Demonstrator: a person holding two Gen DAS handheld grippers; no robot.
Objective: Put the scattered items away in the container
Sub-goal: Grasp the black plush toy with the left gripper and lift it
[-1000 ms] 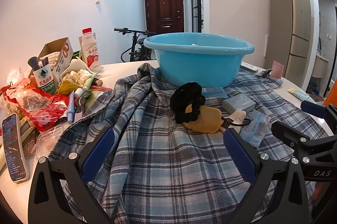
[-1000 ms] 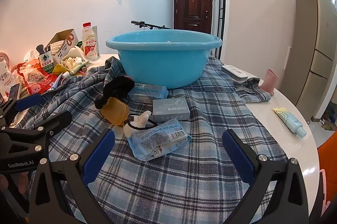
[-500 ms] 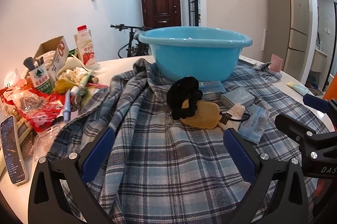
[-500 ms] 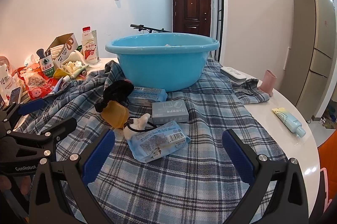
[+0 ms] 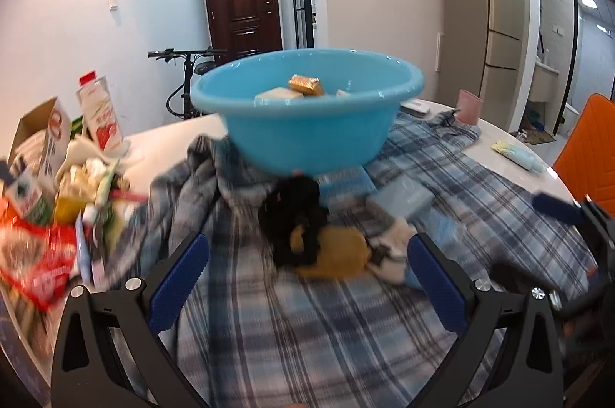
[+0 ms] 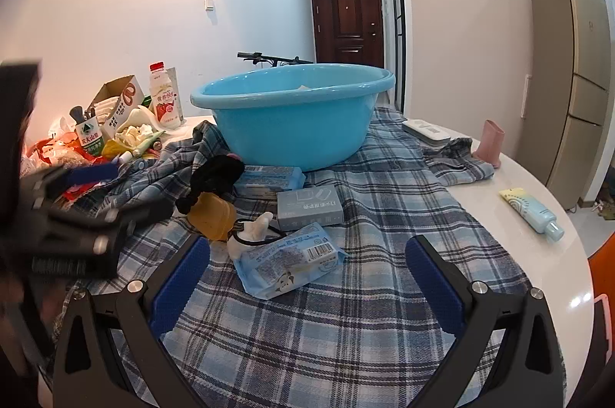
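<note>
clutter (image 6: pixel 115 135): far left of the worktop (image 6: pixel 511 216); milk bottle (image 6: pixel 166 102), open carton, snack packs.
left tool (image 5: pixel 307 277): jaws apart, nothing between them; hovered over the plaid cloth (image 5: pixel 307 323), aimed at the black scrunchie (image 5: pixel 296 216). View motion-blurred.
scrunchie: on the cloth, touching the yellow case (image 6: pixel 211 216) just in front of it.
white item with black band (image 6: pixel 250 235): just right of the case, touching the wipes pack (image 6: pixel 286 262).
basin (image 6: pixel 292 123): blue, stood on the cloth behind the scattered items; left view showed a gold packet (image 5: pixel 305 84) and a white box (image 5: pixel 278 95) inside.
blue pack (image 6: pixel 269 177): flat on the cloth at the basin's foot.
grey box (image 6: pixel 309 206): just in front of the blue pack, between it and the wipes pack.
wipes pack: nearest the right tool, lying on the cloth, between its fingers in view but not touched.
right tool (image 6: pixel 307 277): jaws apart, empty, above the cloth.
remote (image 6: pixel 424 131): right of the basin, on the cloth edge.
pink cup (image 6: pixel 490 143): on the bare worktop, just beside the cloth's bunched corner.
tube (image 6: pixel 532 214): far right, on the bare worktop, well apart from the rest.
</note>
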